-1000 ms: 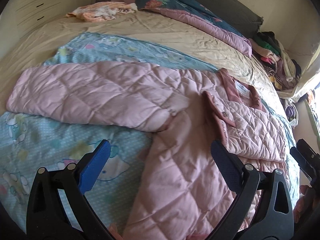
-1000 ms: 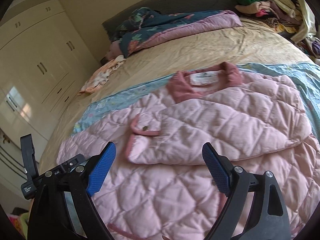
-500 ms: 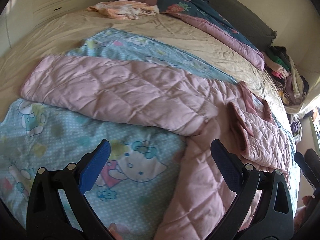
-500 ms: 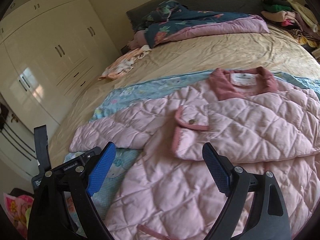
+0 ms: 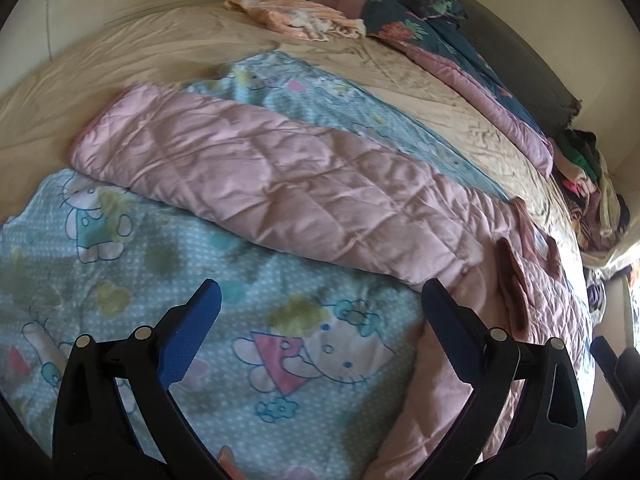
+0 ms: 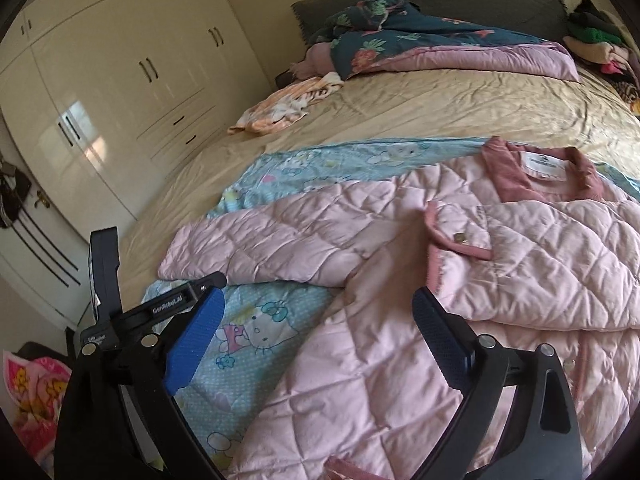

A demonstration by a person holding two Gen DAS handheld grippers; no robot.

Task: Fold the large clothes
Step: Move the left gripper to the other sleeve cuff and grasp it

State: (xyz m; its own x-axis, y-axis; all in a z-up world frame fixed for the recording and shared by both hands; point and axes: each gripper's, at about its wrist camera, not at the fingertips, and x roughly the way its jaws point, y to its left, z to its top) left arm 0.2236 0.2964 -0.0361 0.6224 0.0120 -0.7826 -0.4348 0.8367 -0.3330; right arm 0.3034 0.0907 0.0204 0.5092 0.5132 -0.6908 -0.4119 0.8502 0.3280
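A pink quilted jacket lies spread on a cartoon-print blanket across the bed, 1 sleeve already folded over its chest, the other sleeve stretched out flat toward the wardrobe. The left hand-held gripper hangs over the blanket just below that outstretched sleeve, jaws wide and empty. The right hand-held gripper hovers at the jacket's side edge, its jaws opening with nothing gripped between them. The fold appears to be midway: the second sleeve looks like the step in hand. The next move likely calls for pinching the sleeve near its cuff and carrying it across the body.
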